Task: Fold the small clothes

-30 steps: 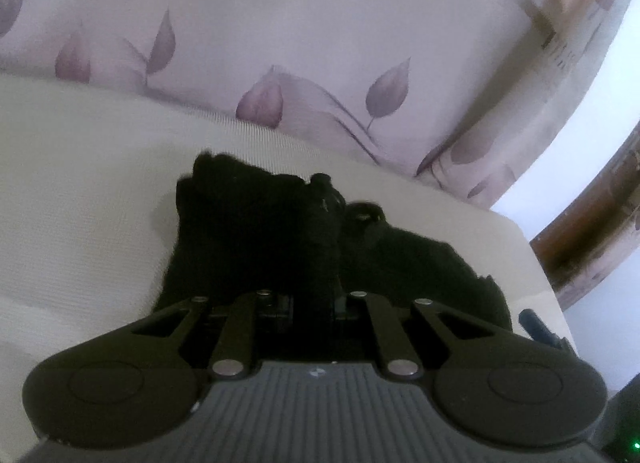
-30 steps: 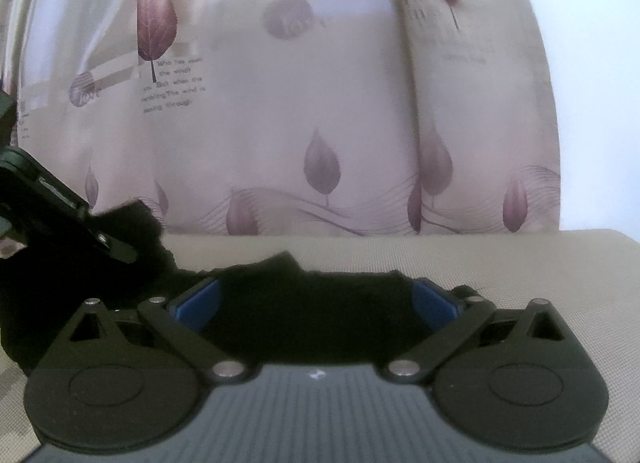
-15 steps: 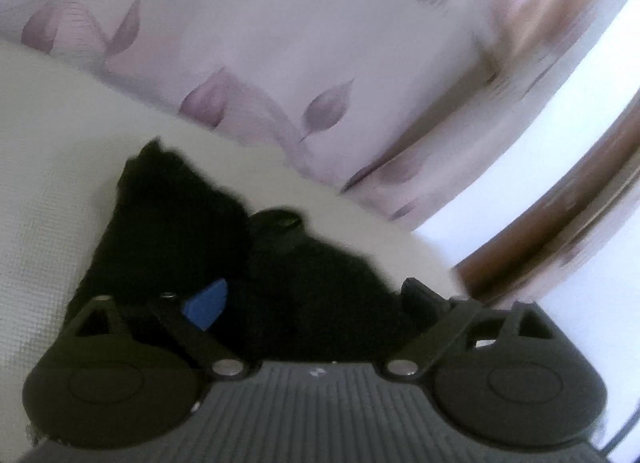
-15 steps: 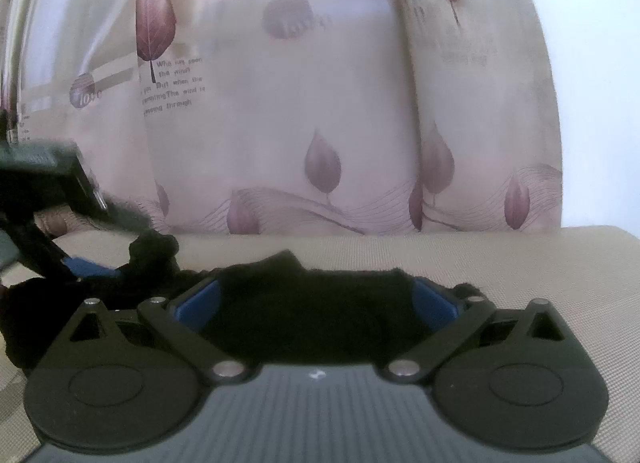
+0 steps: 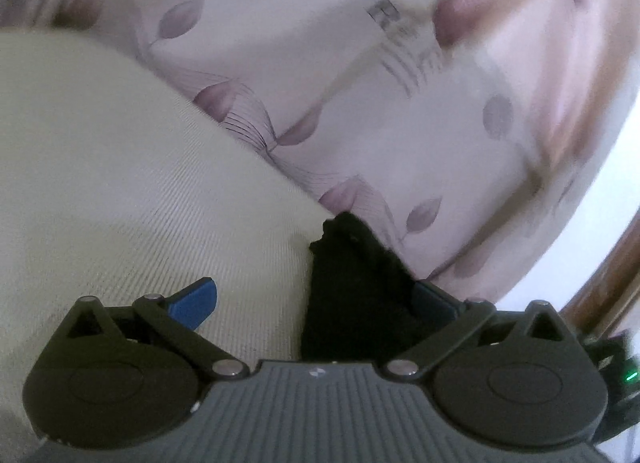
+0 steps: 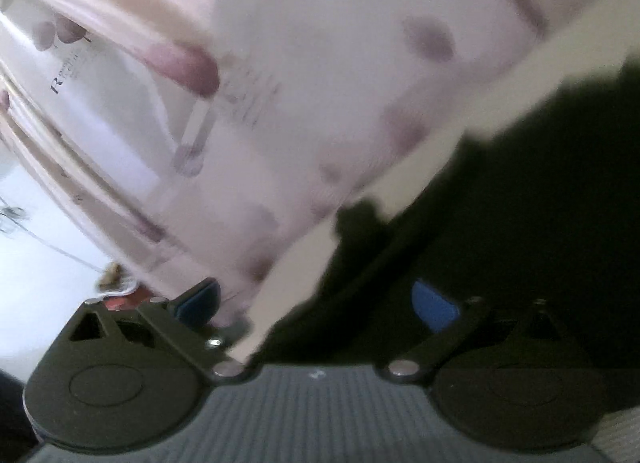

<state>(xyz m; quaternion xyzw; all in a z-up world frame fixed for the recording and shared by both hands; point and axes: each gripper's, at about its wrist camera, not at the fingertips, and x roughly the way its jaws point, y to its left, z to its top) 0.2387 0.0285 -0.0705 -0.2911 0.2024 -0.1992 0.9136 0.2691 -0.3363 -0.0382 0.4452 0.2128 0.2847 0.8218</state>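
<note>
A black garment lies in a rumpled heap on the cream ribbed surface, near its far edge. My left gripper is low over the surface with its jaws opening wide. The garment's left part lies between the blue pads, close to the right pad, and neither pad presses on it. In the right wrist view everything is tilted and blurred. My right gripper stands open, its pads far apart. The black garment spreads under and beyond its right finger.
A pale curtain with purple leaf print hangs just behind the surface's far edge and fills the right wrist view as the curtain. A brown wooden frame and a dark device with a green light sit at the right.
My left gripper was shut on the black garment, has let it go and opened wide, and has shifted left so the garment sits at its right. The right wrist view has rolled sharply.
</note>
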